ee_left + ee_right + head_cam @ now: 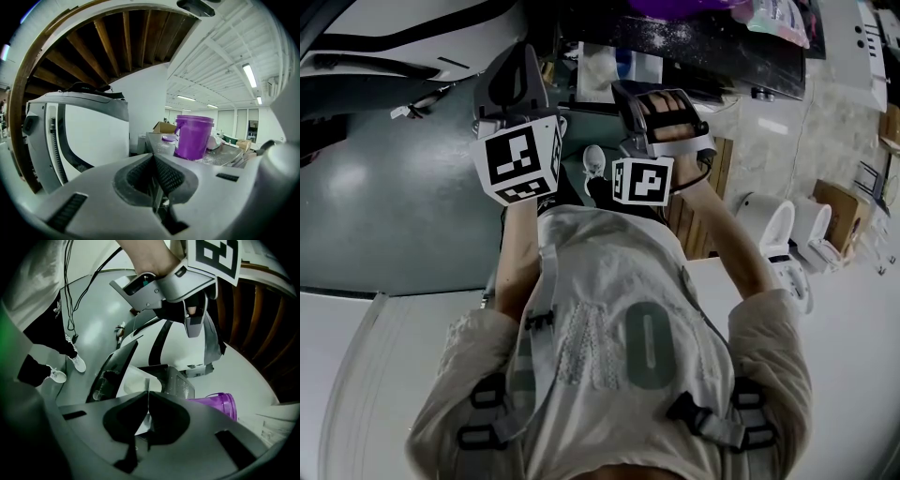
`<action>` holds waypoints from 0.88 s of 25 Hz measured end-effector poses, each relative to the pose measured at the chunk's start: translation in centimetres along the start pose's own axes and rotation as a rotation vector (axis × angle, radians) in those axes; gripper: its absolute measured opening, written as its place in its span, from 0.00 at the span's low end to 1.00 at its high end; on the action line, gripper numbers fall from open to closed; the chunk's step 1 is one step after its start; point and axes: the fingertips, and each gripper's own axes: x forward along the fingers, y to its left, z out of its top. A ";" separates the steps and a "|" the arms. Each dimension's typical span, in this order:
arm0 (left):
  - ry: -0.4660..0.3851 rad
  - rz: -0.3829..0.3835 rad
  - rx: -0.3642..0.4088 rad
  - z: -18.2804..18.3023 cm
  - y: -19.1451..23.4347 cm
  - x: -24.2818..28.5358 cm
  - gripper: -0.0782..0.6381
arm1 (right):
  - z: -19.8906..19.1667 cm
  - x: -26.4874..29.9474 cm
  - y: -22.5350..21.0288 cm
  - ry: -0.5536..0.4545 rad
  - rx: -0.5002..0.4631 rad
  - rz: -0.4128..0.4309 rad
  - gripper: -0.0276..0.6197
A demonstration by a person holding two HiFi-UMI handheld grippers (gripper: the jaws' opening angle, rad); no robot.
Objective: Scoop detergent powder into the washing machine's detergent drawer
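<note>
Both grippers are raised in front of the person's chest. In the head view the left gripper (pixel 514 82) and right gripper (pixel 654 105) sit side by side above their marker cubes. The left gripper (pixel 154 183) has its jaws pressed together with nothing visible between them. Beyond it a purple bucket (pixel 193 137) stands on a grey counter (pixel 157 143) dusted with powder. The right gripper (pixel 147 397) is shut too; a thin pale sliver shows at the seam and I cannot identify it. It faces the purple bucket (pixel 216 404) and a white machine (pixel 140 345). No detergent drawer can be made out.
A large white machine with dark stripes (pixel 79 133) stands left of the counter. A cardboard box (pixel 164 127) sits behind the bucket. White fixtures (pixel 783 239) and wooden slats (pixel 698 220) lie to the right. The person's white shoes (pixel 56 376) are on the grey floor (pixel 384 206).
</note>
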 end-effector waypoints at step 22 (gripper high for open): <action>-0.093 -0.058 0.077 5.3 -3.2 0.3 0.14 | -1.1 -3.3 -8.6 -0.104 0.441 -0.141 0.06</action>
